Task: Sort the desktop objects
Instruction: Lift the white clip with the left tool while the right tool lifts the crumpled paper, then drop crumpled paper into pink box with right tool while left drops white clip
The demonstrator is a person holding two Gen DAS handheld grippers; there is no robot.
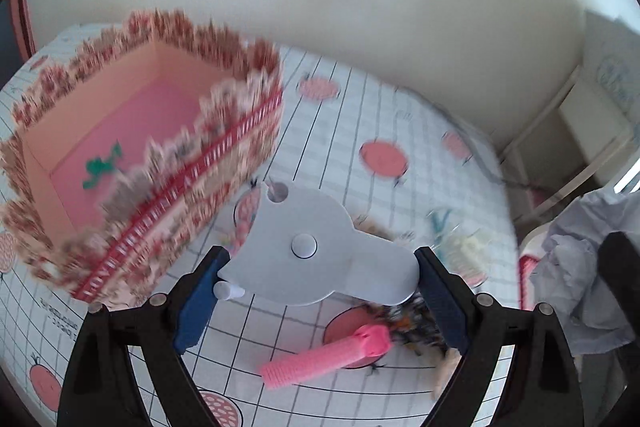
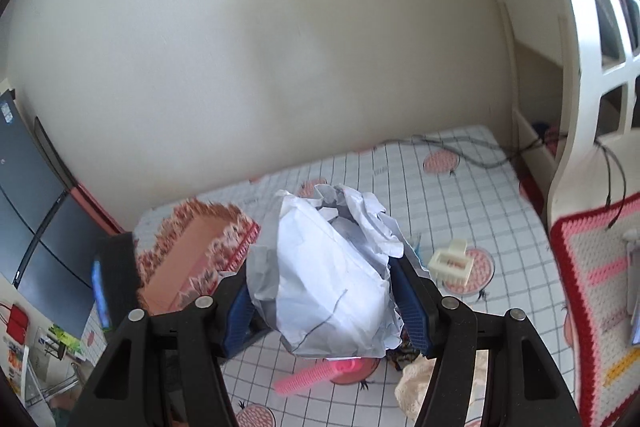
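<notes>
My left gripper [image 1: 320, 279] is shut on a flat white plastic piece [image 1: 316, 247] with a round button, held above the table. To its left stands a pink scalloped box [image 1: 132, 131] with a small green item [image 1: 102, 169] inside. My right gripper [image 2: 326, 301] is shut on a crumpled ball of white paper [image 2: 328, 275], which also shows in the left wrist view [image 1: 580, 275]. A pink ribbed hair roller [image 1: 320, 359] lies below the left gripper; it also shows in the right wrist view [image 2: 308, 379]. The box is at the left in the right wrist view [image 2: 192, 259].
The table has a white grid cloth with pink fruit prints [image 1: 384, 157]. A cream hair claw clip [image 2: 450, 263] lies at the right, a dark patterned scrunchie [image 1: 412, 323] under the white piece. A cable [image 2: 460, 151] runs along the far edge. A white shelf [image 2: 568, 75] stands right.
</notes>
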